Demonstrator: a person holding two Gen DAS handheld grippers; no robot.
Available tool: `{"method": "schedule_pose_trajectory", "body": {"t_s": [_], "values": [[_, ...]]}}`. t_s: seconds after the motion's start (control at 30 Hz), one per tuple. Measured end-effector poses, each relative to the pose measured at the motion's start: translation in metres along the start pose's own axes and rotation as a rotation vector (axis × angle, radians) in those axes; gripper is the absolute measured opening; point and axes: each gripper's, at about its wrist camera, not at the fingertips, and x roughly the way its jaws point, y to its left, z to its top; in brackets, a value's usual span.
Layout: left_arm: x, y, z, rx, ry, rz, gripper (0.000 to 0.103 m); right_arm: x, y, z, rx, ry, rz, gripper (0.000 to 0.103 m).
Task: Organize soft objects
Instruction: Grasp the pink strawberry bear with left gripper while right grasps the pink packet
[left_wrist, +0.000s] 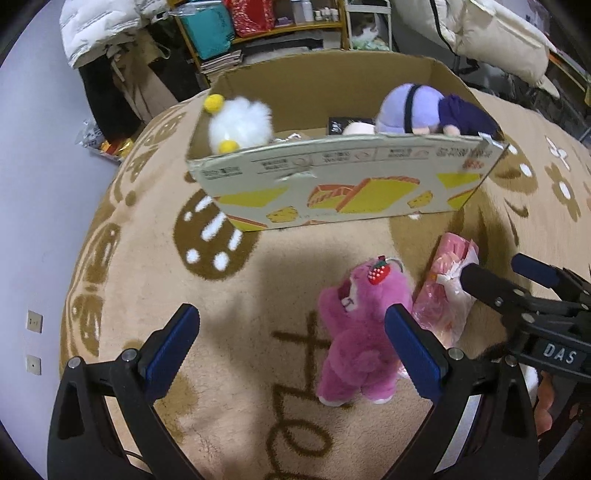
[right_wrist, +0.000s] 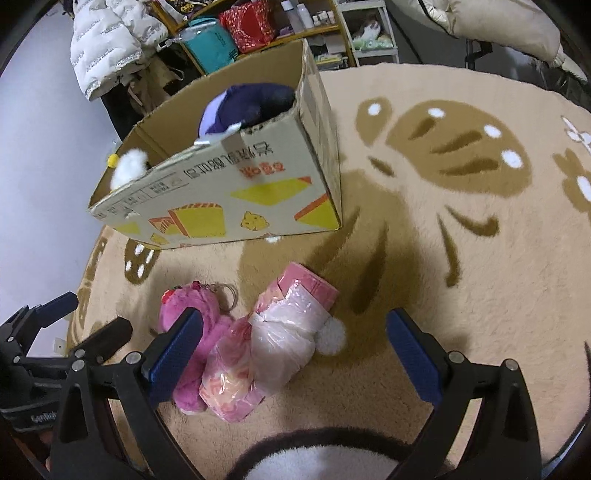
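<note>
- Rug (left_wrist: 258, 280): beige pile with brown cookie, flower and letter motifs, covering the floor.
- White puffer jacket (right_wrist: 110, 40): draped at upper left, beside the shelf.
- Shelf (left_wrist: 280, 26): yellow-framed, holding a teal bag (left_wrist: 208, 29), a red bag (left_wrist: 251, 14) and small bottles (right_wrist: 306, 14).
- Cream cushion (left_wrist: 491, 33): upper right, behind the rug.

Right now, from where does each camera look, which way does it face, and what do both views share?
Left wrist: sits on the open left hand-held gripper, facing the cardboard box over the rug; the right hand-held gripper enters from its right.
Right wrist: sits on the open right hand-held gripper, above the pink wrapped bundle; the left one shows at its left.
Shared: box, pink plush bear, bundle.
</note>
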Motion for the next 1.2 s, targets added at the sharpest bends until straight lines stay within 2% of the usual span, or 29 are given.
{"method": "schedule_pose_trajectory", "body": {"t_s": [0.5, 0.6, 0.73, 0.9, 0.97, 1.07, 1.2], "values": [[0.024, -0.006, 0.002, 0.012, 0.067, -0.050, 0.100, 0.020, -0.004, 0.008, -0.021, 0.045, 0.008, 0.101], [0.027, -0.011, 0.001, 0.030, 0.082, -0.063, 0.100, 0.023, -0.006, 0.009, -0.024, 0.059, 0.014, 0.094], [0.033, -0.018, -0.001, 0.055, 0.111, -0.066, 0.100, 0.028, -0.003, 0.009, -0.035, 0.086, 0.025, 0.079], [0.045, -0.022, -0.003, 0.064, 0.153, -0.080, 0.100, 0.036, 0.005, 0.006, -0.028, 0.127, 0.074, 0.073], [0.051, -0.023, -0.003, 0.061, 0.171, -0.080, 0.100, 0.038, 0.006, 0.006, -0.031, 0.130, 0.069, 0.073], [0.059, -0.025, -0.003, 0.058, 0.189, -0.075, 0.100, 0.039, 0.005, 0.008, -0.020, 0.133, 0.073, 0.066], [0.066, -0.023, -0.002, 0.050, 0.200, -0.098, 0.100, 0.043, 0.006, 0.012, -0.012, 0.140, 0.087, 0.065]]}}
